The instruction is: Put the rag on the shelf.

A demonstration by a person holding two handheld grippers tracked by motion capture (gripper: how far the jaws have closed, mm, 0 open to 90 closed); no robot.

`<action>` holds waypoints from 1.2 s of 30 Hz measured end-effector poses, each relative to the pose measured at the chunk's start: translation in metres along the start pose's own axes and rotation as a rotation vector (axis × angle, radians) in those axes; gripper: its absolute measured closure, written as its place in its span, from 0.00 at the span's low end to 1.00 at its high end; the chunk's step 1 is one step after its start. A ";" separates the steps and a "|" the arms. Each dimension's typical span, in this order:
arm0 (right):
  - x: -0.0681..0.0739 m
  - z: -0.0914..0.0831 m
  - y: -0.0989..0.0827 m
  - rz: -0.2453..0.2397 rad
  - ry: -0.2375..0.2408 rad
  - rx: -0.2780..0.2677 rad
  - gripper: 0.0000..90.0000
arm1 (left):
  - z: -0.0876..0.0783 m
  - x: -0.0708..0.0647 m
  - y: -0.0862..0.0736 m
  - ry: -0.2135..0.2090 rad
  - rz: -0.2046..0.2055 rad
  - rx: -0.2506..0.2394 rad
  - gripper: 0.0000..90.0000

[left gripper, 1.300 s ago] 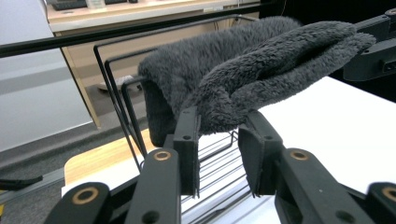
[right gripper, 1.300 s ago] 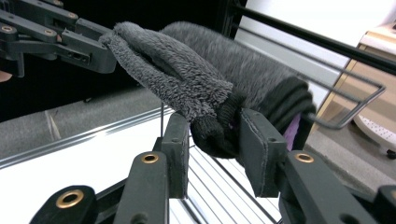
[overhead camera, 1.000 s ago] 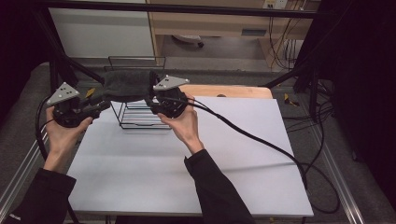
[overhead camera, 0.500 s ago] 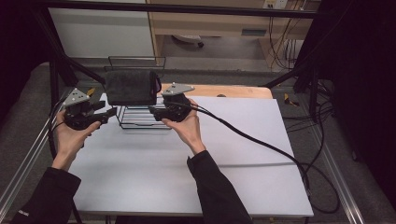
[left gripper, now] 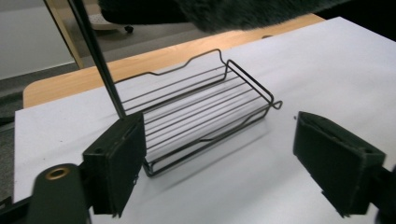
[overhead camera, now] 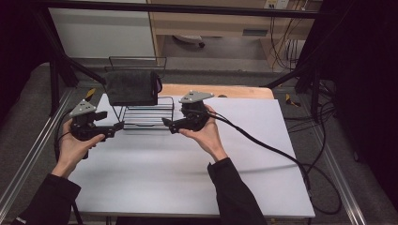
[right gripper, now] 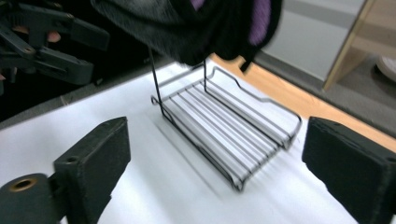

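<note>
White table (overhead camera: 187, 178), wire rack (overhead camera: 148, 112) with dark cloth (overhead camera: 131, 87) between left tongs (overhead camera: 115, 129) and right tongs (overhead camera: 168, 124), both spread apart

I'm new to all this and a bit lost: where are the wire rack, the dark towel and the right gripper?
wire rack (left gripper: 201, 112), left gripper view, its tray bars
dark towel (overhead camera: 131, 87), high view, its front face
right gripper (overhead camera: 165, 123), high view, its jaw tips
</note>
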State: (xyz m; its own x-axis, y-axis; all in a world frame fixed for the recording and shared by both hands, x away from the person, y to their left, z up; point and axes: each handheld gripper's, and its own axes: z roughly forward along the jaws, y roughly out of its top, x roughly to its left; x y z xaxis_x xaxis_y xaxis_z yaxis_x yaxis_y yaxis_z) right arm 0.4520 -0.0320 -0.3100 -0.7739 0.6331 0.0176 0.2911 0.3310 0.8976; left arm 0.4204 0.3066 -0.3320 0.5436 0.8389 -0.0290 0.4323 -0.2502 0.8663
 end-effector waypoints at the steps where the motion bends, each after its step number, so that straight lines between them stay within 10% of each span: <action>1: -0.002 -0.004 -0.003 0.004 -0.006 0.004 0.07 | 0.000 -0.002 0.000 0.000 0.005 0.005 0.15; 20: -0.044 -0.095 -0.069 0.111 -0.044 0.011 0.01 | 0.005 -0.042 -0.023 -0.089 0.033 -0.002 0.09; 36: -0.062 -0.124 -0.158 0.180 -0.065 0.086 0.01 | 0.020 -0.061 -0.072 -0.131 0.054 0.047 0.09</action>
State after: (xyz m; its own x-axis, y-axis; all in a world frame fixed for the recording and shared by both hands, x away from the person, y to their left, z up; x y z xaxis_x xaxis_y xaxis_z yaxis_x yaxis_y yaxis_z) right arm 0.3846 -0.2106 -0.3988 -0.6676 0.7306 0.1436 0.4707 0.2648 0.8416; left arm 0.3703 0.2638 -0.4021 0.6545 0.7543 -0.0506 0.4316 -0.3179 0.8442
